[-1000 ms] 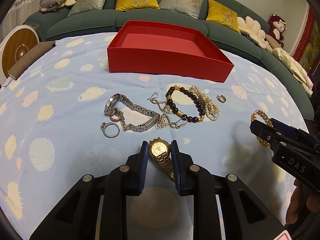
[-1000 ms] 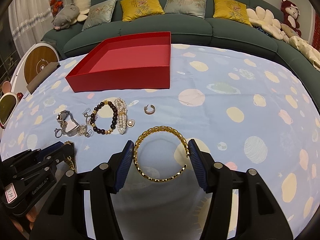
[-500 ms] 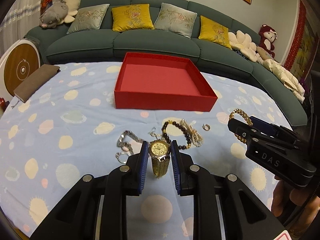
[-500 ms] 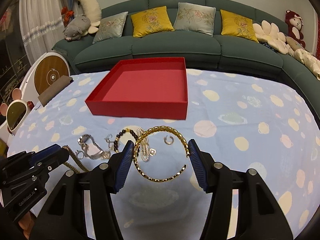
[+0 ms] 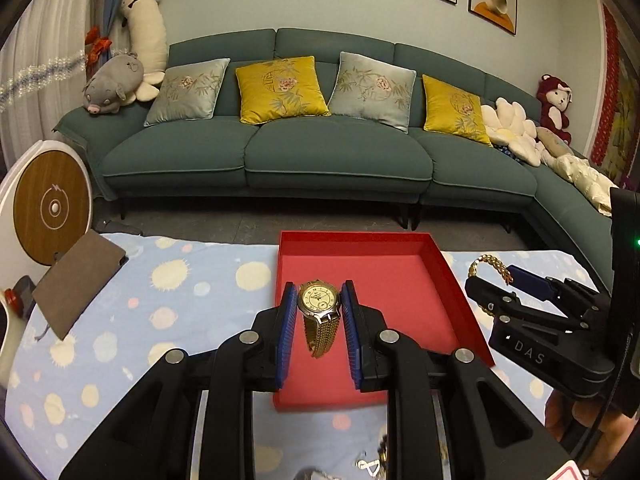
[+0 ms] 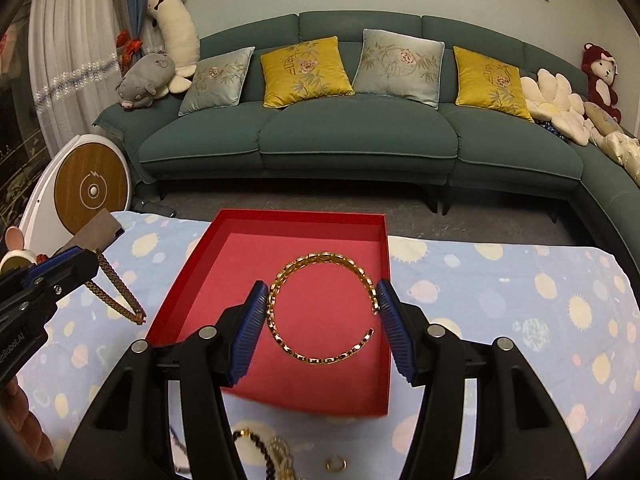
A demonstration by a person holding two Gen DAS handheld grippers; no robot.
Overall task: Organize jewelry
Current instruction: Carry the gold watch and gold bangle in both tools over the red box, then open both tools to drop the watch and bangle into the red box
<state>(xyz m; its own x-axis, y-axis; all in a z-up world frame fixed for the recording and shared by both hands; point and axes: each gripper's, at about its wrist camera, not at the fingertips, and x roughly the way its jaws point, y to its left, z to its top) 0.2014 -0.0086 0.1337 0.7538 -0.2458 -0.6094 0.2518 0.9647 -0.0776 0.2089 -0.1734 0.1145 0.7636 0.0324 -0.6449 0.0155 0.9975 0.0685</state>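
Note:
My left gripper is shut on a gold watch, held in the air over the near part of the red tray, strap hanging down. My right gripper is shut on an open gold chain bangle, held above the same red tray. In the left wrist view the right gripper is at the right with the bangle. In the right wrist view the left gripper is at the left with the watch strap dangling.
The tray sits on a blue planet-print cloth. Loose jewelry lies at the near edge: a bead bracelet, a small ring and silver pieces. A brown pouch lies at the left. A green sofa stands beyond.
Both grippers have lifted their pieces off the cloth and moved forward; they now hang over the red tray. The remaining jewelry has dropped to the bottom edge of both views.

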